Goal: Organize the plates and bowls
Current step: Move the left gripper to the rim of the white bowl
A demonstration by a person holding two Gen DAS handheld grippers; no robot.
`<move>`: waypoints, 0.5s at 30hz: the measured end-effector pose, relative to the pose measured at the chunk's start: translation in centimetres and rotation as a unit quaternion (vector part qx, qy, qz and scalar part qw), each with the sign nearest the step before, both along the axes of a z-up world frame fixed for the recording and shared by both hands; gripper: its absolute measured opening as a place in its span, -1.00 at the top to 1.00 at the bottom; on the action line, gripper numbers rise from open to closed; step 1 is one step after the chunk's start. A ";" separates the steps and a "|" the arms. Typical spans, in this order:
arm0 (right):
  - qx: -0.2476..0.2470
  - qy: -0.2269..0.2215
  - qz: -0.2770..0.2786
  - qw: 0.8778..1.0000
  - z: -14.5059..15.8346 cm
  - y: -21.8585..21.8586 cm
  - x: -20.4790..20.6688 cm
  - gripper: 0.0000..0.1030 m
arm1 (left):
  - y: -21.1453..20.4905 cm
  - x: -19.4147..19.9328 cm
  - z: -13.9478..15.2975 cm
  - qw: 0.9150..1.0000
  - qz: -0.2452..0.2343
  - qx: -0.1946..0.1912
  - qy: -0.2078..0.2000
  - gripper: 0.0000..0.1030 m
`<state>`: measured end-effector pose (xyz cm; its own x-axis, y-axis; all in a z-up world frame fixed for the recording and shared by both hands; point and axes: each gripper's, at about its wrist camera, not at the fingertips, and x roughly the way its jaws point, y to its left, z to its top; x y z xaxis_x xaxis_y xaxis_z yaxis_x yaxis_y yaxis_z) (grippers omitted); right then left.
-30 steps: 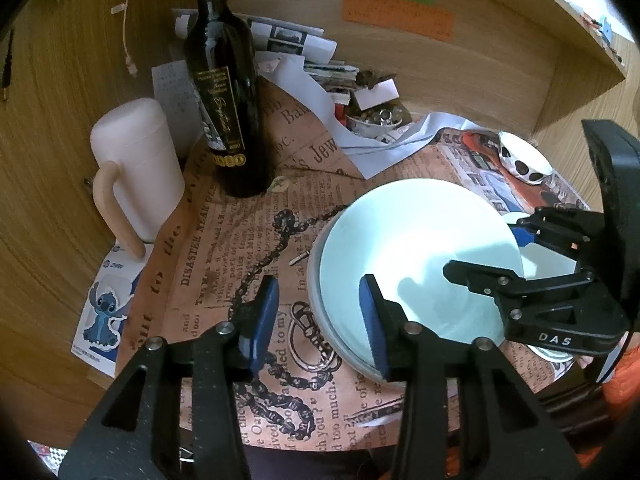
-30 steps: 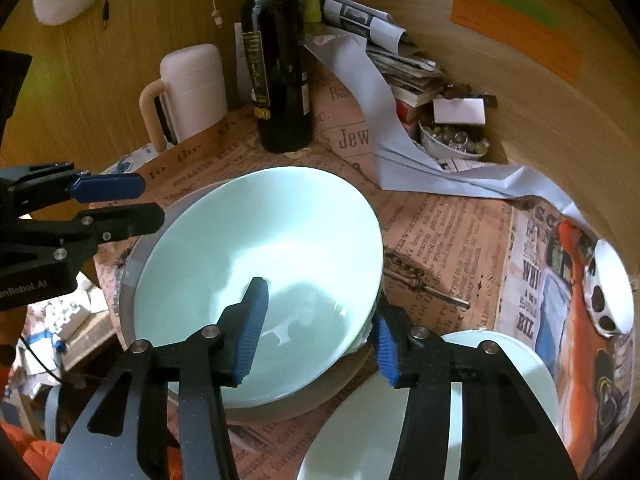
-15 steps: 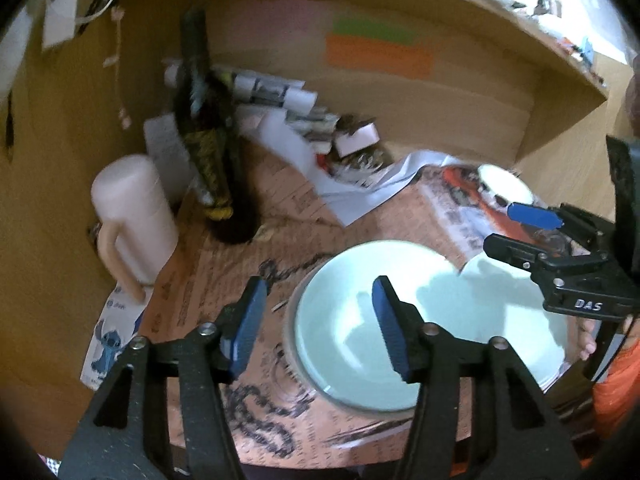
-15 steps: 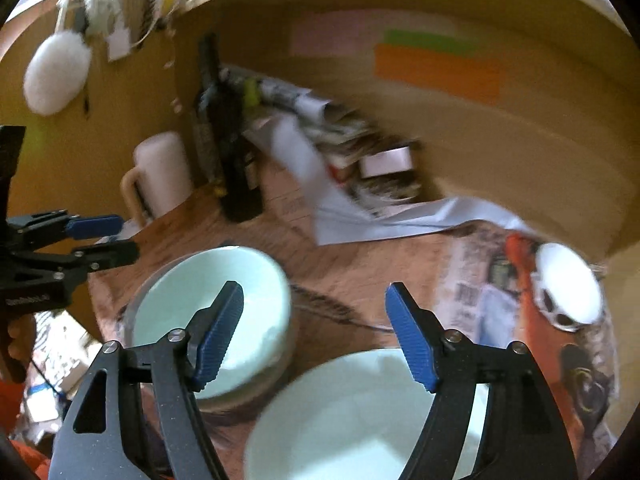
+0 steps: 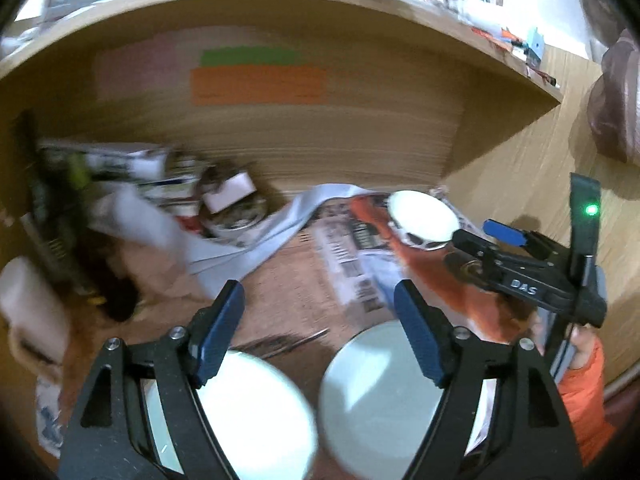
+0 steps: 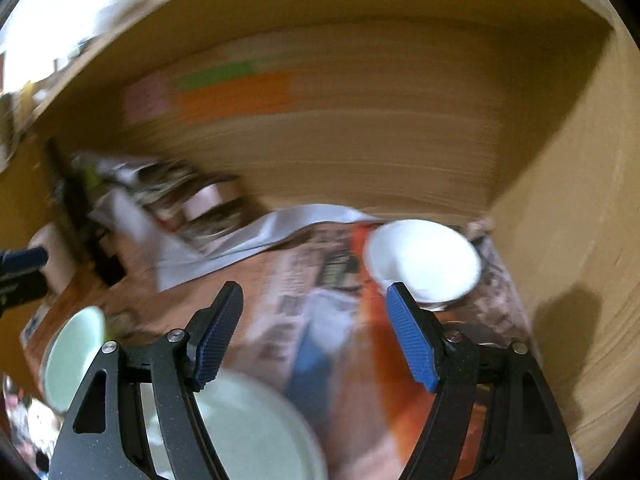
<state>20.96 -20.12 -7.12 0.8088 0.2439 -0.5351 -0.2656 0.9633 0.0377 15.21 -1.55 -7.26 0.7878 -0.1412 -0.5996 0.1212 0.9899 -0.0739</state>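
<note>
In the left wrist view my left gripper [image 5: 320, 332] is open and empty above the table. A pale green bowl [image 5: 256, 420] lies under its left finger and a pale green plate [image 5: 380, 404] under its right finger. A small white bowl [image 5: 424, 220] sits at the back right. My right gripper [image 5: 488, 244] shows at the right edge. In the right wrist view my right gripper [image 6: 316, 340] is open and empty, with the white bowl [image 6: 424, 262] just beyond its right finger, the green plate [image 6: 256, 436] below and the green bowl [image 6: 72, 360] at the left.
The views are blurred. A dark wine bottle [image 5: 52, 240], a pink mug [image 5: 28, 312] and a pile of papers with a small dish [image 5: 236, 216] stand at the back left. Wooden walls [image 5: 520, 184] close in behind and on the right. Printed paper [image 6: 320, 288] covers the table.
Both grippers have risen and pulled back from the green bowl and opened wider. Both views have swung right, and the white bowl is now nearer the right gripper.
</note>
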 end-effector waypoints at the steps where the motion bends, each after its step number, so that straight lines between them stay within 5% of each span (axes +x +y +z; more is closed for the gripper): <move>1: 0.003 0.003 -0.013 1.000 -0.2 -0.7 0.9 -0.38 | -0.7 1.0 0.0 1.000 -0.004 -0.002 0.006 -0.50; 15: 0.052 0.071 -0.095 0.992 -3.1 -8.3 8.7 -0.38 | -8.1 17.0 -4.9 0.990 0.009 -0.030 0.139 -0.50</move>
<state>29.62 -28.40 -10.21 0.7636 0.1547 -0.6269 -0.0648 0.9843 0.1640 32.18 -9.66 -12.14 0.5963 -0.1712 -0.7843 0.0708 0.9844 -0.1611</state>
